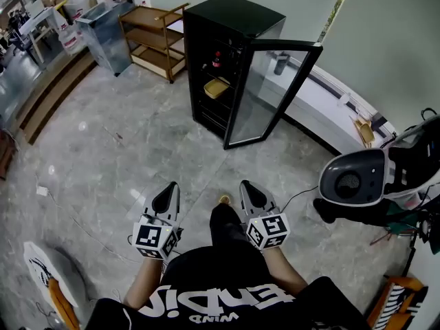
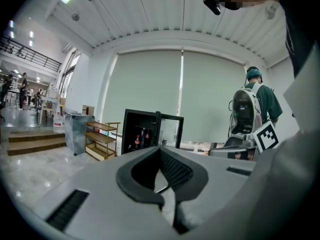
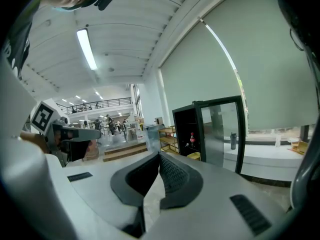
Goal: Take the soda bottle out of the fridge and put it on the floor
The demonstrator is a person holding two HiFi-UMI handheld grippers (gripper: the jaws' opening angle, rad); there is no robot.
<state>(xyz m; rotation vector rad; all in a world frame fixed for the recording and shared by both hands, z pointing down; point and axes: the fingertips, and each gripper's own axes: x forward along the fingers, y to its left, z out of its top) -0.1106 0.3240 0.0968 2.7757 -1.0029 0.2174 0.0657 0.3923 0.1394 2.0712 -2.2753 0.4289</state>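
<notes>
"When you look down through the head camera, what is in front of you?"

"I see my two grippers side by side, low in the picture, above a black T-shirt (image 1: 227, 273). My left gripper (image 1: 167, 191) and my right gripper (image 1: 249, 188) both point toward a black fridge (image 1: 227, 16). It stands well apart from them across a grey stone floor (image 1: 124, 143). Its glass door (image 1: 271, 91) is swung open to the right."

"Are the claws holding anything?"

"No. In the left gripper view the two dark pads (image 2: 175, 170) are pressed together with nothing between them. The right gripper view shows the same: pads (image 3: 172, 175) meeting tip to tip, empty."

"Where is the soda bottle (image 1: 216, 60)?"

"It stands upright on an upper shelf inside the fridge, dark with a red label. The left gripper view shows two such bottles next to each other there; from the right gripper view I make out one. A yellow tray (image 1: 216, 88) sits on the shelf below. A wooden shelf cart (image 1: 155, 40) stands just left of the fridge."
</notes>
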